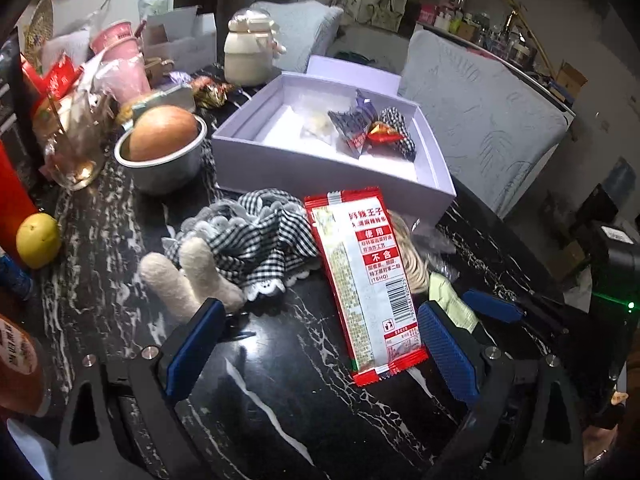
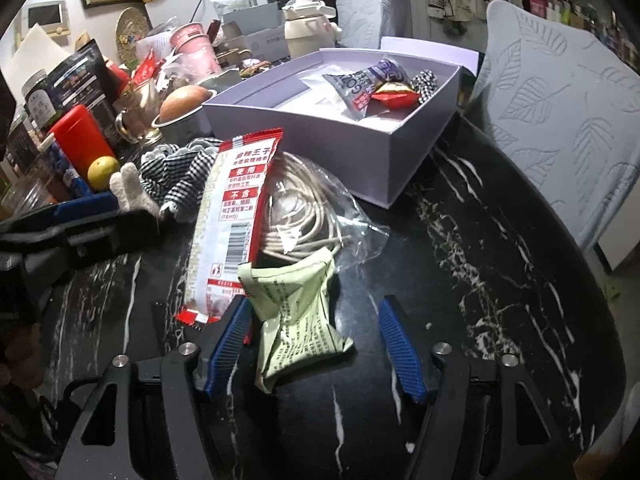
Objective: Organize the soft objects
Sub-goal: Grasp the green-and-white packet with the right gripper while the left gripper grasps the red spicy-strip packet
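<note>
A red and white snack packet (image 1: 364,280) lies on the black marble table between the fingers of my left gripper (image 1: 320,312), close to the right pad; the jaws stand wide and open. A plush doll in a checked dress (image 1: 256,240) lies just beyond the left finger. In the right wrist view, a pale green packet (image 2: 296,312) sits between the jaws of my right gripper (image 2: 314,308). It rests against the left pad, the right pad stands clear of it, so the gripper is open. A lavender box (image 2: 304,124) behind holds snack packets and checked cloth.
A coiled cable in a clear bag (image 2: 304,216) lies behind the green packet. A metal bowl (image 1: 160,168), a lemon (image 1: 38,240), a red canister (image 2: 80,140) and cups crowd the table's left side. Grey cushioned chairs (image 2: 552,92) stand beyond the far edge.
</note>
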The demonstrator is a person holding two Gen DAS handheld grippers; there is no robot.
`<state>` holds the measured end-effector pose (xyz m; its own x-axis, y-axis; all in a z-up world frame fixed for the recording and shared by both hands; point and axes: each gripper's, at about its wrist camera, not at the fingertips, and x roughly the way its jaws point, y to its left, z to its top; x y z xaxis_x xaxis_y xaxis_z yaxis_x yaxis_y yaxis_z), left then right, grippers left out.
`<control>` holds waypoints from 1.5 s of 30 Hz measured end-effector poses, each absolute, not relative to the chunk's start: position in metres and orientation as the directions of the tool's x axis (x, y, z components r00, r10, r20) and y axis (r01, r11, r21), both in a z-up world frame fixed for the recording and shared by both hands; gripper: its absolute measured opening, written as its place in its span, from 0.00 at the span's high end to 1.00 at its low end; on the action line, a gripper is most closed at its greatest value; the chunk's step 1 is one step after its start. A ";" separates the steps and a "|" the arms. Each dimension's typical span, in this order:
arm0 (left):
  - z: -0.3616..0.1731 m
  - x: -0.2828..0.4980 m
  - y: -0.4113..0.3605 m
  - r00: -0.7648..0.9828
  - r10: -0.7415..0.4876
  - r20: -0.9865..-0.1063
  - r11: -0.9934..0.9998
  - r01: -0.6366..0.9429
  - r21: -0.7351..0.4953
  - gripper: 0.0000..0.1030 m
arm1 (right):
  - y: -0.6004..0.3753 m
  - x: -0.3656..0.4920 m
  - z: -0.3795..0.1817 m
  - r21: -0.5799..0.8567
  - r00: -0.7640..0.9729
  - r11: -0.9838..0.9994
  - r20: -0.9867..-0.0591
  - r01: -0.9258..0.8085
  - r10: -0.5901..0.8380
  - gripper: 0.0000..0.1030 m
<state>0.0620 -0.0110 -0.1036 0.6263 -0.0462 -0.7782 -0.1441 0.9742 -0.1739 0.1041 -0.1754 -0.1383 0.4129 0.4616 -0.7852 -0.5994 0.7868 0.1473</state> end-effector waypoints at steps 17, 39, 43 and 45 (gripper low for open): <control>-0.124 0.092 -0.042 0.584 -0.098 -0.806 0.977 -0.096 -0.188 0.04 | -0.209 0.104 -0.133 0.152 0.429 0.804 -0.781 -0.574 0.454 0.78; -0.133 0.089 -0.056 0.589 -0.052 -0.807 0.990 -0.079 -0.121 0.52 | -0.204 0.099 -0.135 0.112 0.461 0.841 -0.795 -0.529 0.396 0.46; -0.126 0.080 -0.059 0.610 -0.063 -0.789 0.990 -0.064 -0.129 0.52 | -0.191 0.097 -0.139 0.016 0.507 0.847 -0.795 -0.532 0.334 0.46; -0.123 0.075 -0.060 0.620 -0.061 -0.782 0.991 -0.059 -0.124 0.52 | -0.187 0.094 -0.140 -0.013 0.526 0.848 -0.789 -0.530 0.316 0.46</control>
